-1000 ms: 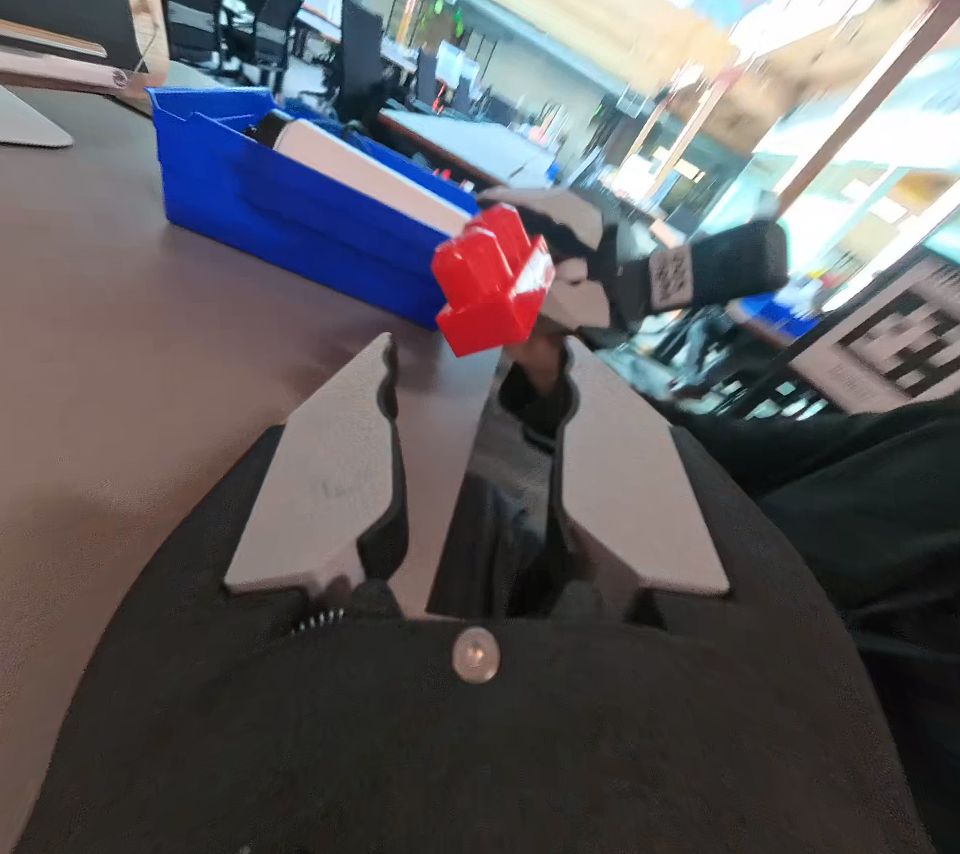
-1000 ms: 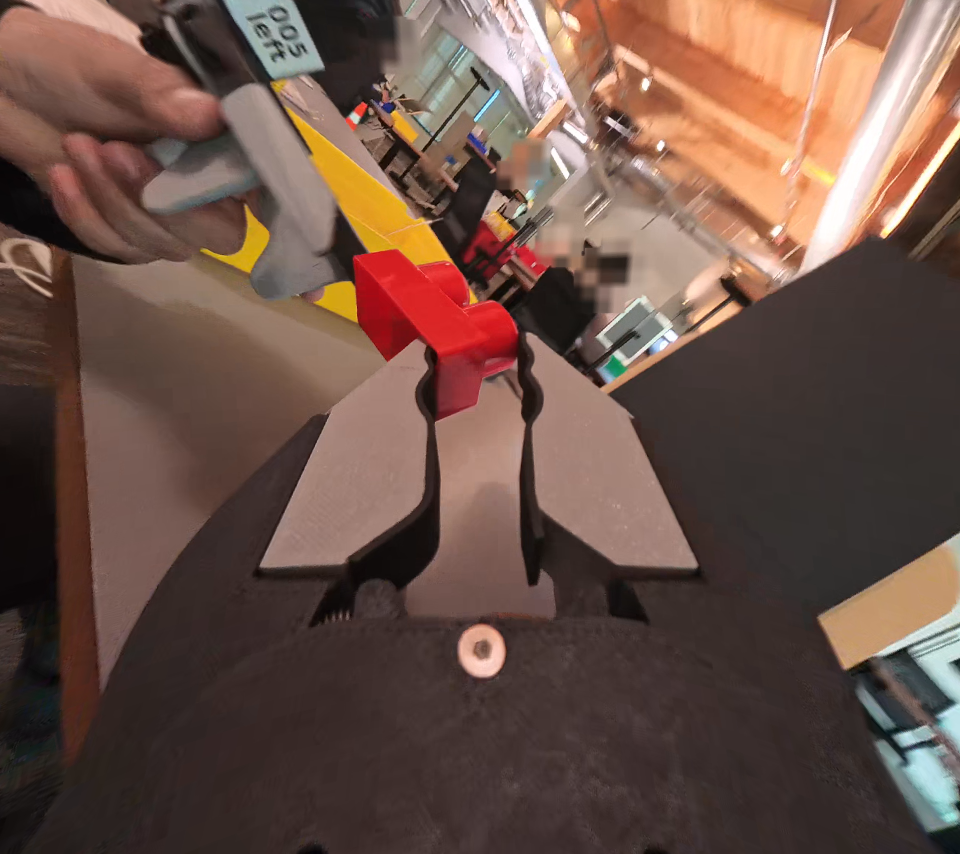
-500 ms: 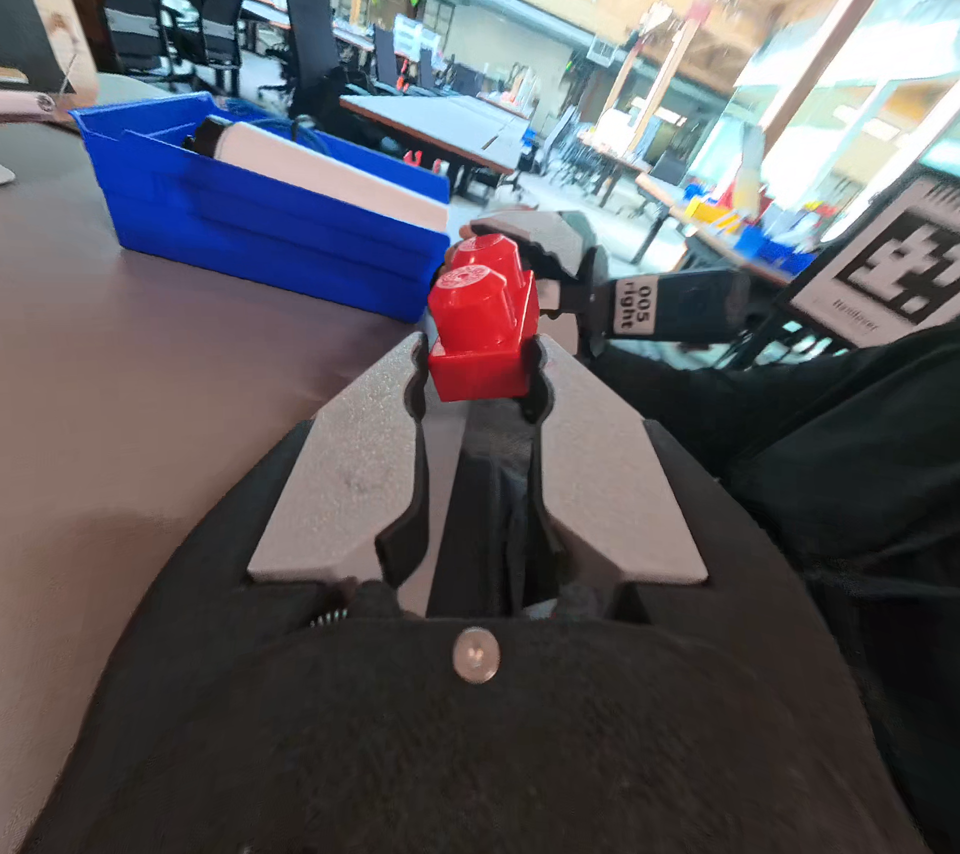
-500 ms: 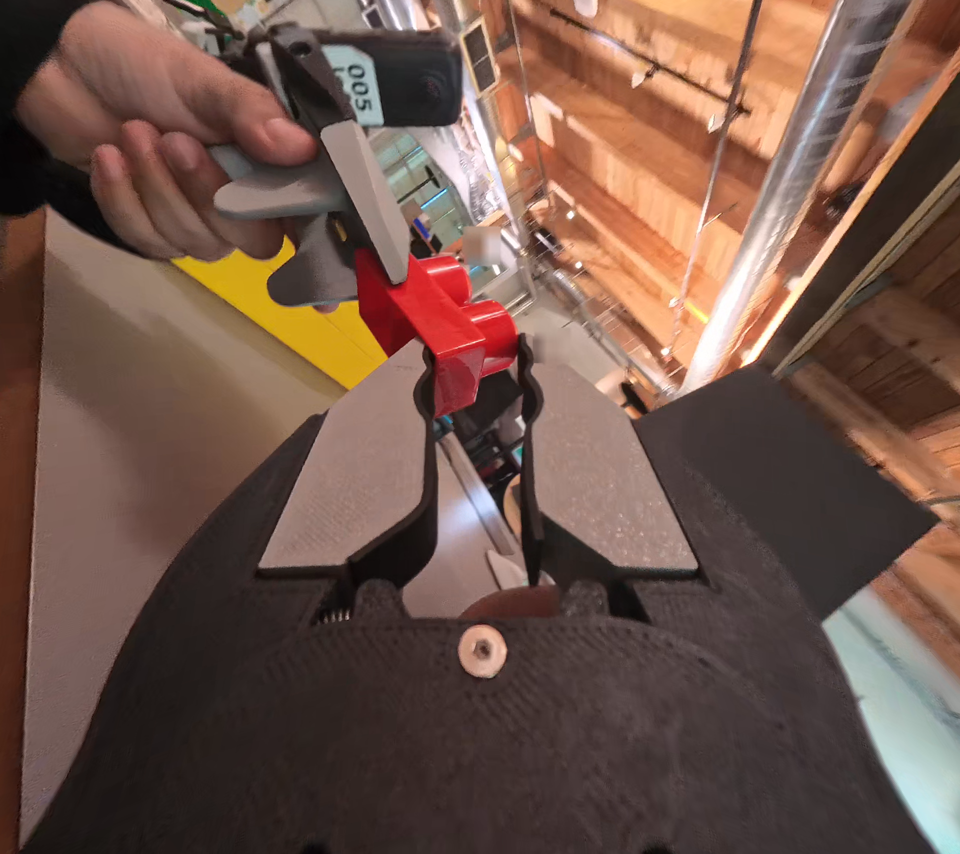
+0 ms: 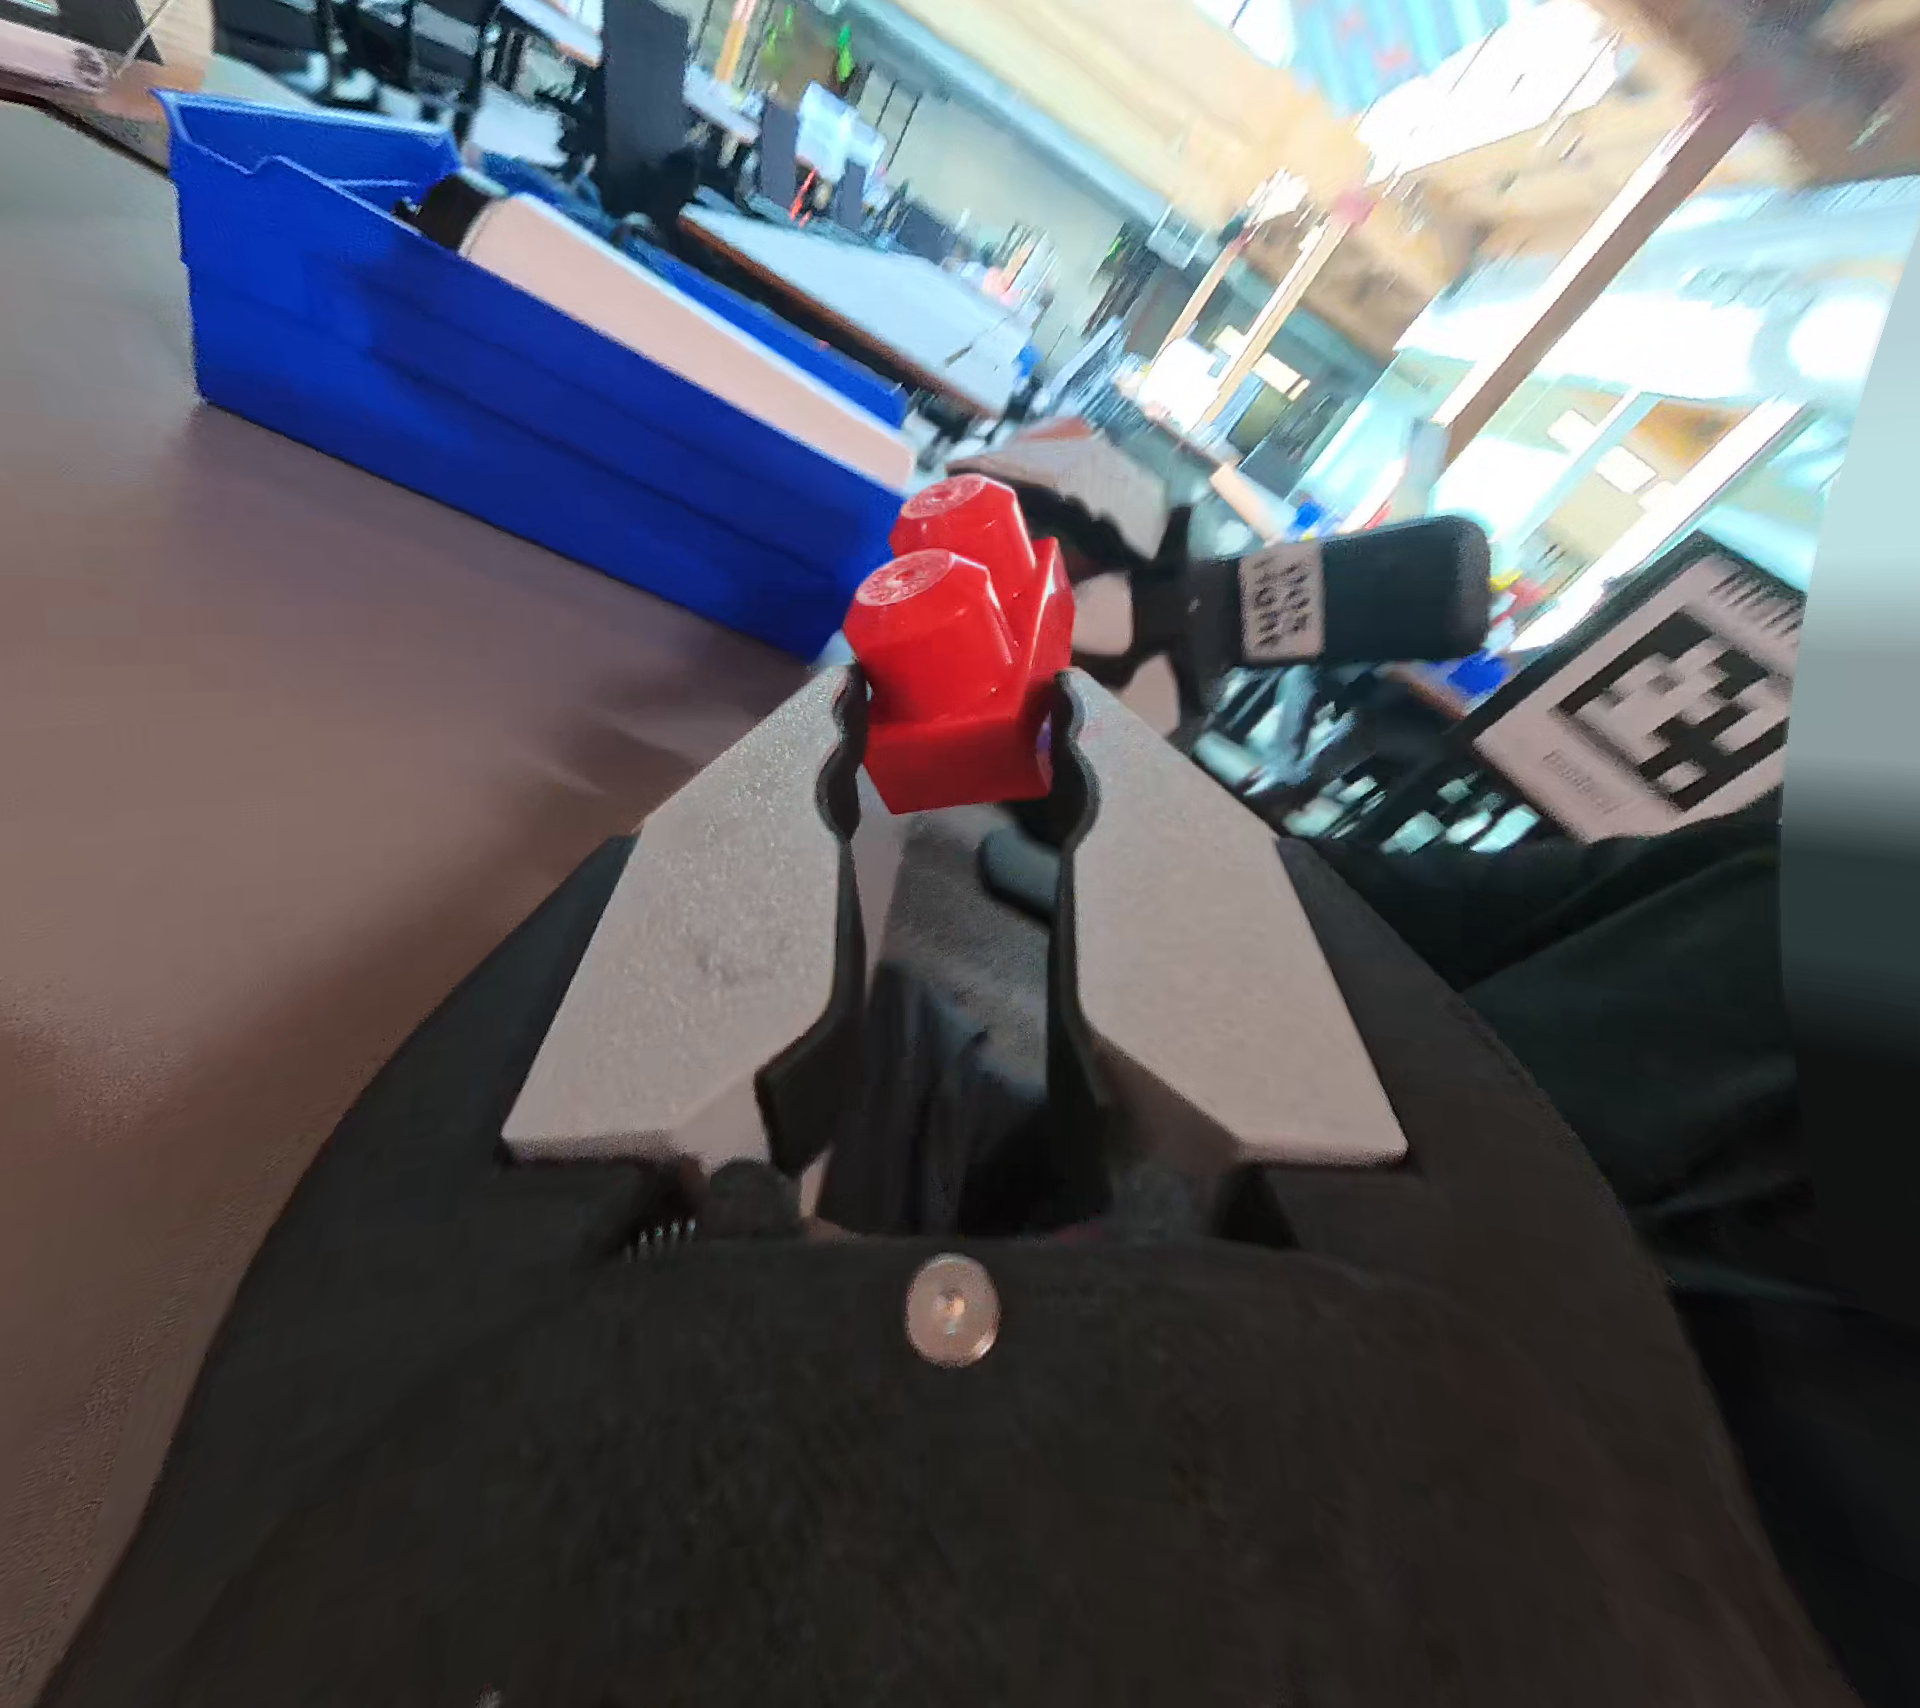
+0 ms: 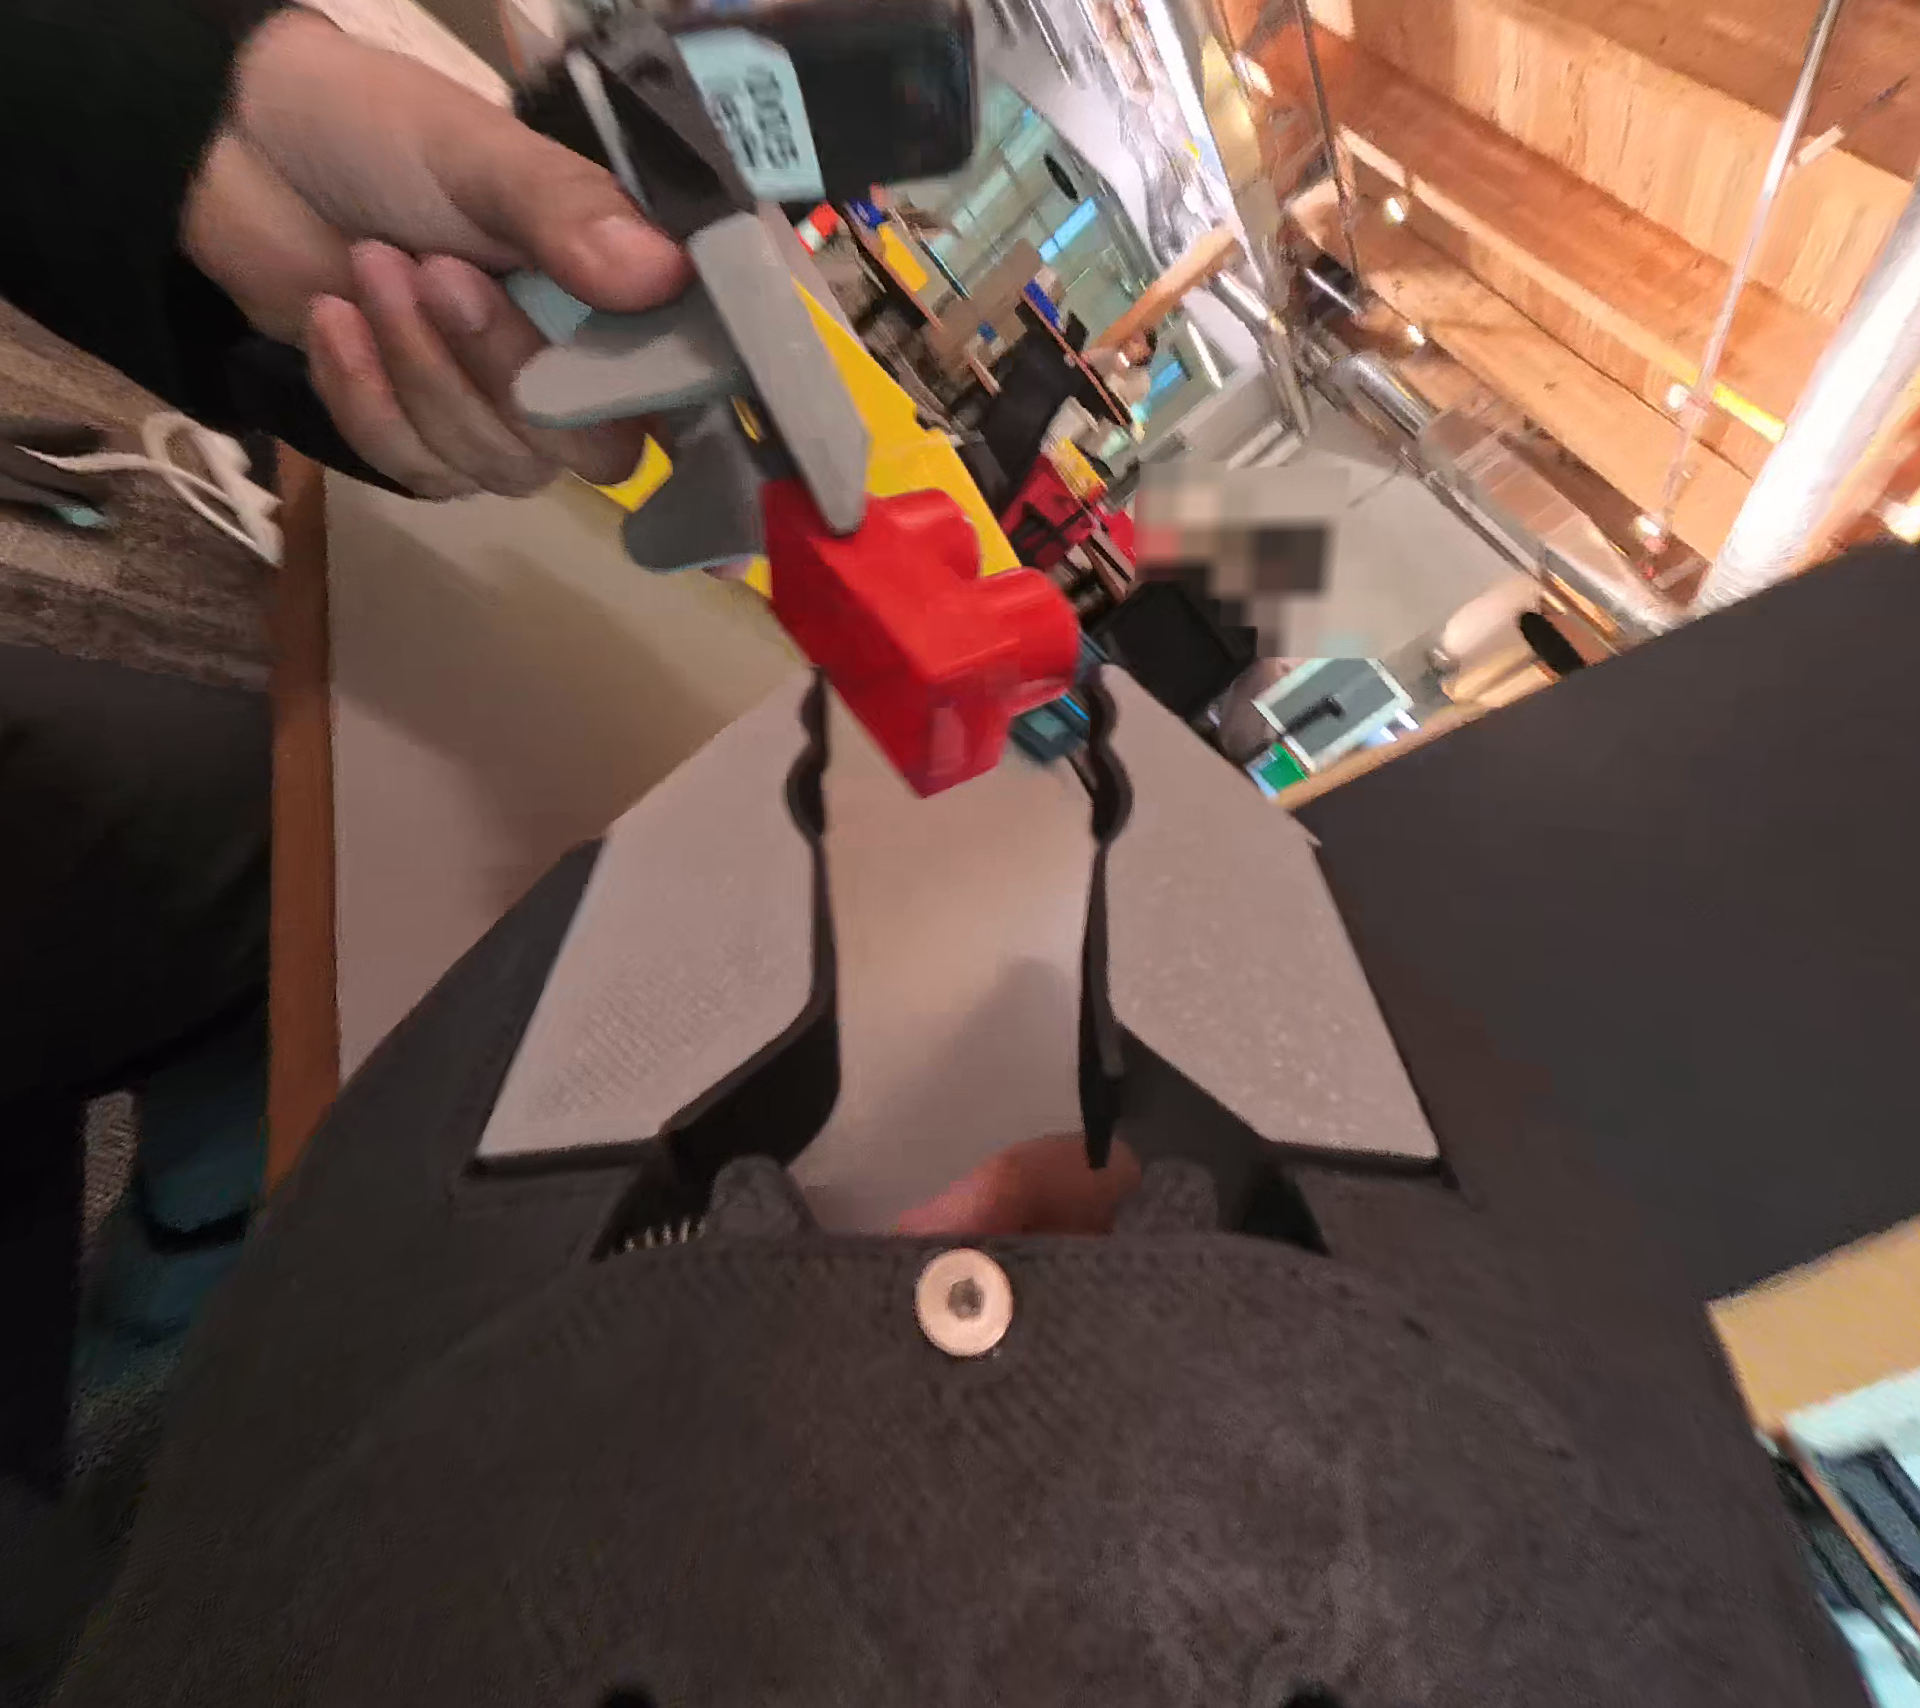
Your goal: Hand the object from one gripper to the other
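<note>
The left hand-held gripper [image 5: 956,723] pinches the red brick [image 5: 961,671] by its flat base sides, in the air off the surface's [image 5: 312,723] edge; the right hand-held gripper [image 6: 951,723] is spread around it, not gripping. It looks light, rigid and smooth; the flat sides grip best.
</note>
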